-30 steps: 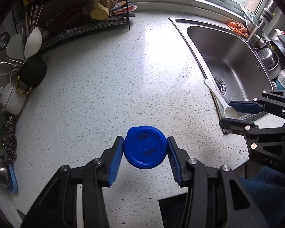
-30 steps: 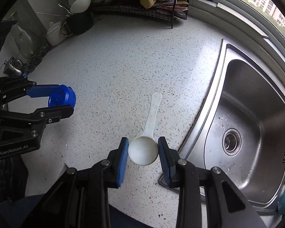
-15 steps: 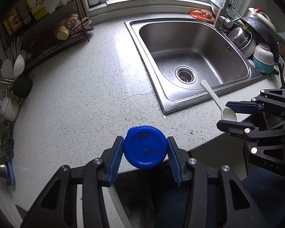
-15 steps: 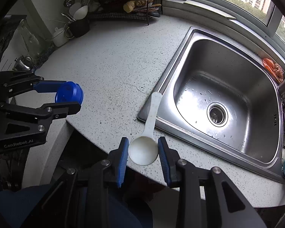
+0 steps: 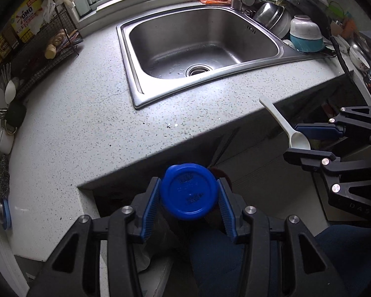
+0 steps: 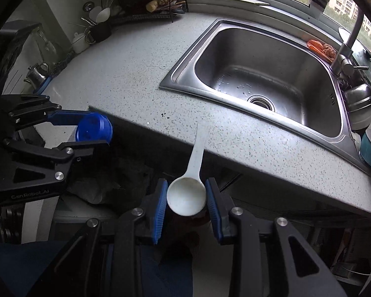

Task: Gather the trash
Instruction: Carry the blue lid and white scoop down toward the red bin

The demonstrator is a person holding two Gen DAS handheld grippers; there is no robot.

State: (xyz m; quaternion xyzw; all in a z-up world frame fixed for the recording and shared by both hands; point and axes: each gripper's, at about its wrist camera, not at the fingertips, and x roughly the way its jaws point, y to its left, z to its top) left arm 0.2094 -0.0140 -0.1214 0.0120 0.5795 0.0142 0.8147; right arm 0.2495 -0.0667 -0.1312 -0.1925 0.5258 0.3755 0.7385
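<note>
My left gripper is shut on a round blue lid, held past the front edge of the speckled counter, above the floor area. The right wrist view shows the same blue lid at the left in the left gripper. My right gripper is shut on the bowl of a white plastic scoop, whose handle points toward the counter. From the left wrist view the white scoop hangs in the right gripper off the counter's front.
A steel sink is set in the counter, with bowls and pans stacked to its right. A wire rack and utensil cup stand at the left. A dark bag lies below the counter edge. A person's blue-trousered leg is under the grippers.
Both grippers have drawn back from over the counter to beyond its front edge, each keeping its item. The sink has slid toward the centre of both views.
</note>
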